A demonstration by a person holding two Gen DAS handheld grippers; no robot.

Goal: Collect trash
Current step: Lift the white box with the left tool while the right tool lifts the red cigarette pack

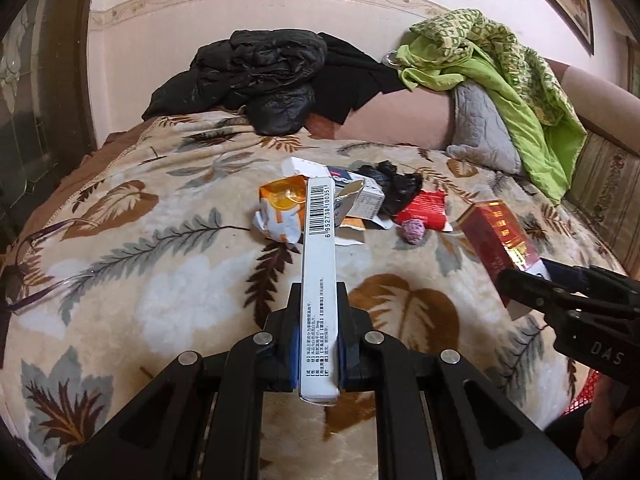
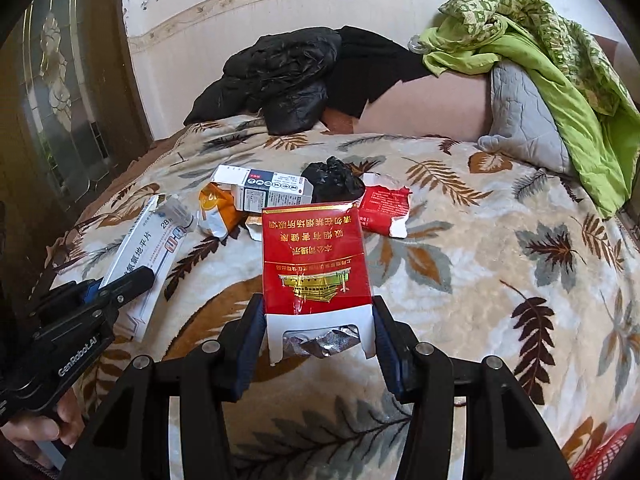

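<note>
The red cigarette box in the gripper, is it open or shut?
Open. The red cigarette box, held in the right gripper, has its white inner frame exposed, and crumpled silver foil shows inside.

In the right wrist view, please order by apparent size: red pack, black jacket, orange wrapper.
1. Black jacket
2. Red pack, though nearness to the camera enlarges it, so these two are unsure
3. Orange wrapper

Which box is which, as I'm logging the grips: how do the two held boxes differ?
The white box is long and slim; the red box is short and wide. White shows a barcode, red a gold building. White looks shut; red gapes open, showing foil. Each is clamped in a hand-held gripper.
</note>
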